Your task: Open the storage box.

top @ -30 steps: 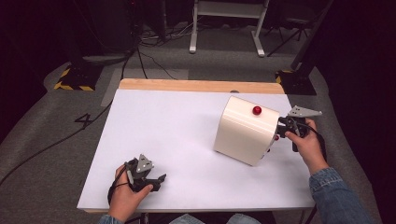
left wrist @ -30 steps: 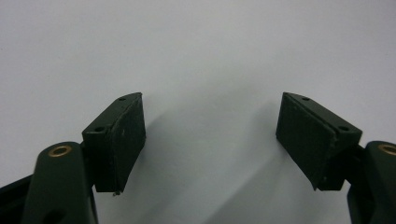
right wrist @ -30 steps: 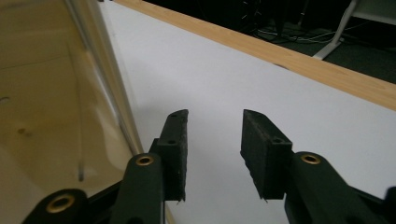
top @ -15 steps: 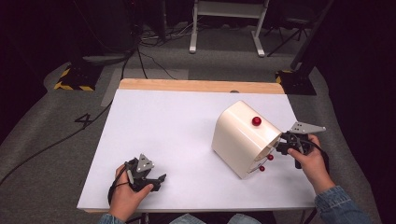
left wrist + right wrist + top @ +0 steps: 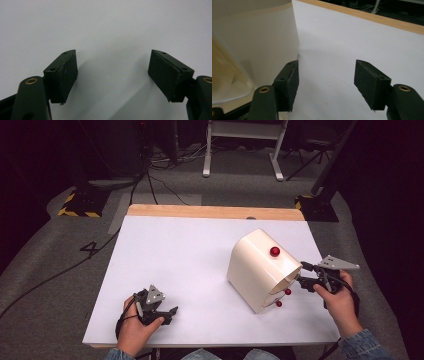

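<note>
A cream, round-topped box (image 5: pixel 260 267) stands at the right of the white table (image 5: pixel 190 255). It has a red knob (image 5: pixel 275 251) on top and two small red knobs (image 5: pixel 287 291) on the end turned to the near side. My right gripper (image 5: pixel 301 272) sits at the box's right corner. Its jaws have just been opening. In the right gripper view, the right gripper (image 5: pixel 325 82) has bare table between its pads and the box wall (image 5: pixel 257 45) just beside one jaw. My left gripper (image 5: pixel 172 314) rests at the near left, and the left gripper (image 5: pixel 112 72) is open over bare table.
A wooden strip (image 5: pixel 215 212) runs along the table's far edge. Beyond it are grey carpet, cables and a white stand's legs (image 5: pixel 240 150). White tabletop stretches between the left gripper and the box.
The box has turned, so its end with the two small red knobs now faces the near side. My right gripper has moved toward the near side along with it and opened. The left hand has stayed put.
</note>
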`<action>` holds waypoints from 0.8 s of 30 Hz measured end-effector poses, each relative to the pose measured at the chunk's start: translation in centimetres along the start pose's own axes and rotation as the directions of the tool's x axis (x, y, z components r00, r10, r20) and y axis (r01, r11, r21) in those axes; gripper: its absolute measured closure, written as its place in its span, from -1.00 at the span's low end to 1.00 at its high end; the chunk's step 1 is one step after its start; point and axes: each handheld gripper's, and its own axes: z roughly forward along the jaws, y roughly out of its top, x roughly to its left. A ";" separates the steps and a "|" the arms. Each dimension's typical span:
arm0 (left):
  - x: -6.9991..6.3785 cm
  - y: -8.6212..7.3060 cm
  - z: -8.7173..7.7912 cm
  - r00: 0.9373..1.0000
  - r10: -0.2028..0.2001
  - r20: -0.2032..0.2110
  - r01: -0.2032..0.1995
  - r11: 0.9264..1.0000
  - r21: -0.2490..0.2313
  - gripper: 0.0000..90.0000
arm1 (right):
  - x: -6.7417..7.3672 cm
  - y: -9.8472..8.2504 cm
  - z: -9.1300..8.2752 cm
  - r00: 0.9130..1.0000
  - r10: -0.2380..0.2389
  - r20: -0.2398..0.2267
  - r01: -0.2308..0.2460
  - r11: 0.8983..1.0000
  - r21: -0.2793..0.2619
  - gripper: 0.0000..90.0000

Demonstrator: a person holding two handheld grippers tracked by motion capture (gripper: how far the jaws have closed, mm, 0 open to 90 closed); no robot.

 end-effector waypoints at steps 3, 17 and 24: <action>0.0 0.0 0.0 1.000 0.000 0.001 0.000 1.000 0.001 -0.47 | 0.4 -0.2 -1.7 1.000 0.016 -0.008 -0.016 1.000 -0.021 -0.19; 0.0 0.0 0.0 1.000 0.006 -0.004 -0.006 1.000 -0.003 -0.47 | 4.5 -2.2 -6.8 0.998 0.009 -0.060 -0.012 0.999 -0.039 -0.25; 0.0 -0.1 0.0 1.000 0.006 -0.003 -0.006 1.000 -0.004 -0.47 | 7.5 -4.0 -5.9 0.997 -0.046 -0.055 0.046 0.999 -0.006 -0.15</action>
